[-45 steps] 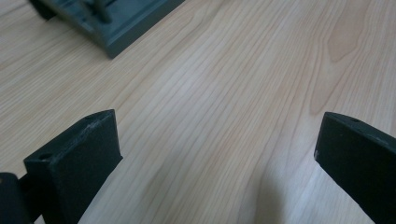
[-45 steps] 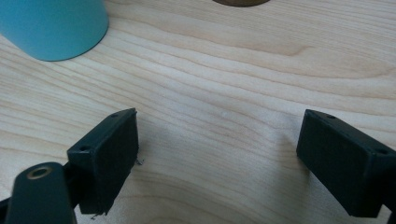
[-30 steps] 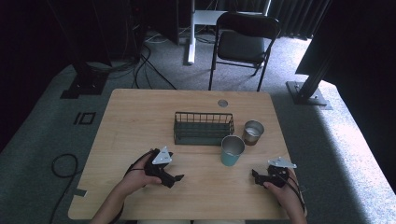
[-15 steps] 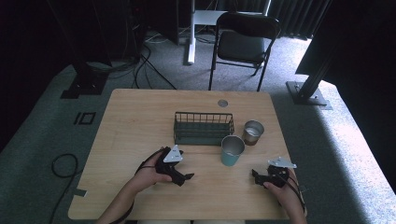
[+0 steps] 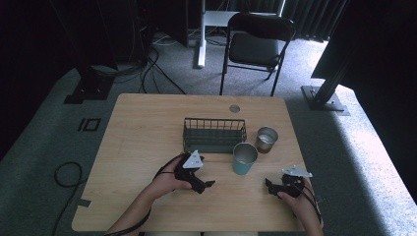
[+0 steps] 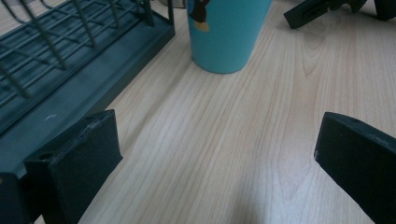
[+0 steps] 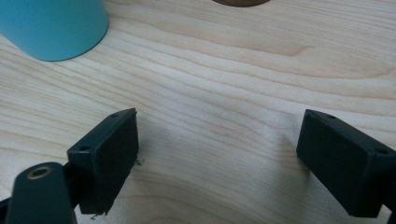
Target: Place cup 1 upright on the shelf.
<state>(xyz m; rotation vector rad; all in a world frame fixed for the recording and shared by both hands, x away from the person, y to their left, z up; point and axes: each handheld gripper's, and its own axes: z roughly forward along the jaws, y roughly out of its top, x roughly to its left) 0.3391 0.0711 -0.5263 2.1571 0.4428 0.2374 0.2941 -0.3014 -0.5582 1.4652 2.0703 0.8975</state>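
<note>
The step in hand looks like an approach to the teal cup [image 5: 244, 158], which stands upright on the table [image 5: 137, 128], just in front of the right end of the wire rack [image 5: 214, 133] and close to a metal cup [image 5: 266, 139] behind it on the right. The left gripper [image 5: 206, 185] is near the cup, on its left and nearer the person, and its jaws point toward the cup. In the left gripper view the cup [image 6: 226, 32] is ahead and above the middle, between the lines of the two jaws, with the rack [image 6: 70, 70] along the left side. The jaws of this claw are spread wide; between them is only bare wood, and they hold nothing and touch nothing that I can see. The right gripper [image 5: 269, 186] rests low on the table, on the right of the cup and apart from it. Its jaws are spread wide too and are empty; in the right gripper view the cup [image 7: 53, 25] sits at the upper left corner, off the line of the jaws. I judge that the next move calls for the left gripper to go forward until the cup wall is between the jaws, and then to close gently, because the cup is tall and may tip if one jaw pushes it first. The rack is very close, so the left jaw must not catch on it.
</note>
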